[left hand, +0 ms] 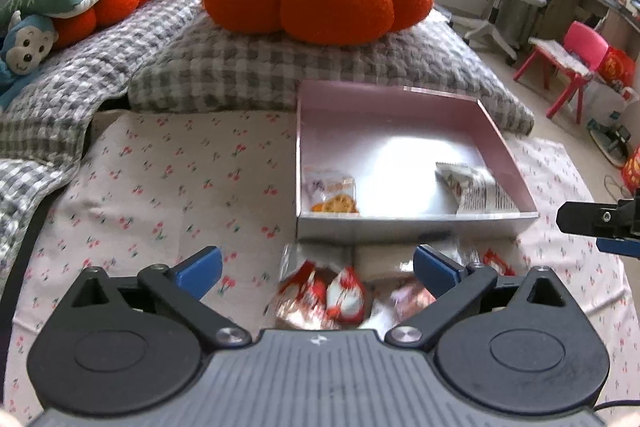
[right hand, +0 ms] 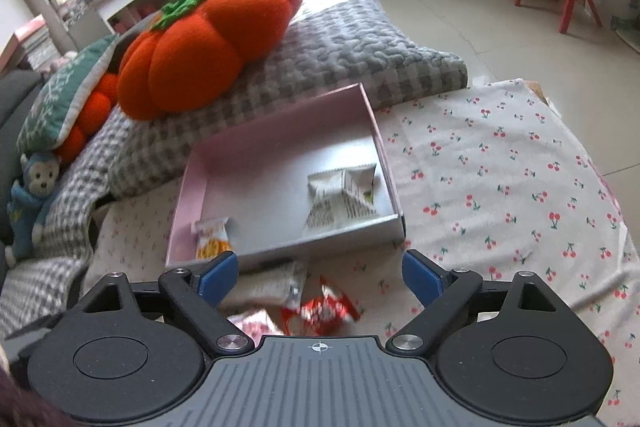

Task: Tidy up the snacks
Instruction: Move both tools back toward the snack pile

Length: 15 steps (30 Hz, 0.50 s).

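While both the left tool (left hand: pixel 316 269) and right tool (right hand: pixel 320 273) gape empty, loose snack packets (left hand: pixel 324 297) lie beneath them, just short of the pink box (left hand: pixel 508 151) holding two packets.

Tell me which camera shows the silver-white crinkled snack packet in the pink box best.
The right wrist view: the silver-white crinkled snack packet lies whole and unobstructed, near the right wall of the shallow pink cardboard box. In the left wrist view the same packet is partly cut off by the box's near wall.
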{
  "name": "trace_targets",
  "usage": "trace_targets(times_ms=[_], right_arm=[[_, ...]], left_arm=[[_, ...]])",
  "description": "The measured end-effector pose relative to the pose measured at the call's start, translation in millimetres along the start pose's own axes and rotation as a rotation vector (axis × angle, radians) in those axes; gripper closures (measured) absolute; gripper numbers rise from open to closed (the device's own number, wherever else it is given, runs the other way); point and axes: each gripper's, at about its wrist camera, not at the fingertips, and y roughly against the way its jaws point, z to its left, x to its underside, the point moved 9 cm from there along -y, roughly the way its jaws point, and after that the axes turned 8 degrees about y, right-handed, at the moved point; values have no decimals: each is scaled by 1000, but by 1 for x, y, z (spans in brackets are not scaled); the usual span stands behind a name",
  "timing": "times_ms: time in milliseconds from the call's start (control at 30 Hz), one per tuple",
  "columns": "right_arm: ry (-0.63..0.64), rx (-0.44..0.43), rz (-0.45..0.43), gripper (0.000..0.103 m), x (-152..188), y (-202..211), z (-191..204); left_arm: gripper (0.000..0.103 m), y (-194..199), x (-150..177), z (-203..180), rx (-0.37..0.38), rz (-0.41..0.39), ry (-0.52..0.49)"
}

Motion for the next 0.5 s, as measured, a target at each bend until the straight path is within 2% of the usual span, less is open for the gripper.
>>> trace_targets(times_ms=[133,333,500], right_arm=[[25,-16,1,11,13,1,5],[83,20,-16,9,29,7,6],[198,55,-65,6,38,11,10]], left_arm=[[1,7,7,10,21,2,22],[1,14,15,31,24,-7,59],[1,17,21,46,25,-2,105]])
